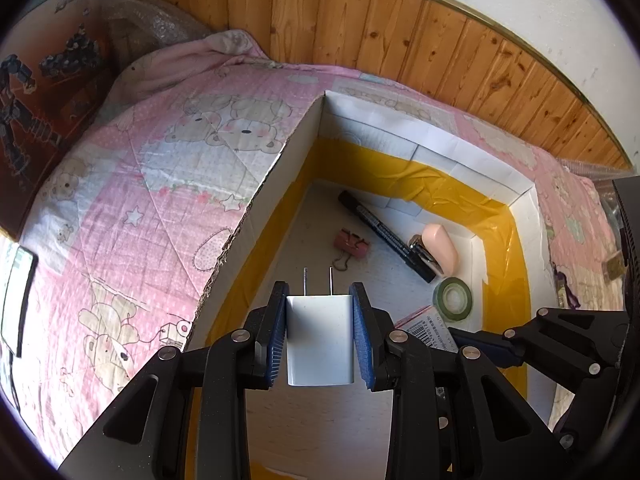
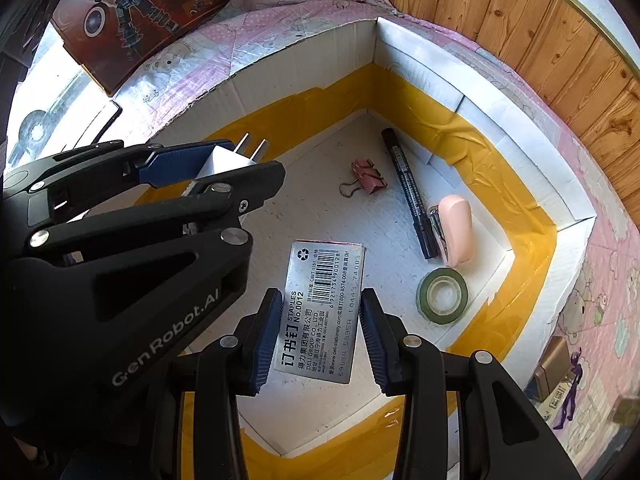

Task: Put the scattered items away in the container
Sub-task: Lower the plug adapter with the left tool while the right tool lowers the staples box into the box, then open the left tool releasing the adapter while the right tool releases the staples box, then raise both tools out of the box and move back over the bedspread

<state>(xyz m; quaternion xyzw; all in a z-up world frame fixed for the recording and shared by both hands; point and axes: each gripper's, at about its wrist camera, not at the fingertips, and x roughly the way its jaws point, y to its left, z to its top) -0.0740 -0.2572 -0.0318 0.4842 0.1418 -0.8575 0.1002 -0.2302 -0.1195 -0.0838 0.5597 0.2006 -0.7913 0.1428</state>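
Both grippers hang over a white cardboard box (image 1: 304, 140) lined with yellow tape, which sits on a pink quilt. My left gripper (image 1: 320, 300) is shut on a white plug charger (image 1: 320, 340), prongs pointing away; it shows in the right wrist view too, as the left gripper (image 2: 224, 156) with the charger (image 2: 222, 164). My right gripper (image 2: 322, 304) is shut on a silver staples box (image 2: 320, 308), held above the box floor. On that floor lie a black marker (image 2: 410, 192), a pink binder clip (image 2: 368, 178), a pink stapler (image 2: 456, 230) and a green tape roll (image 2: 442, 296).
The box (image 2: 480, 120) stands against a wooden wall panel (image 1: 400, 32). A toy-robot carton (image 2: 132, 12) leans at the far left of the bed. A dark phone-like slab (image 1: 16, 300) lies on the pink quilt (image 1: 160, 184) left of the box. Small items (image 2: 560, 376) lie on the quilt to the right.
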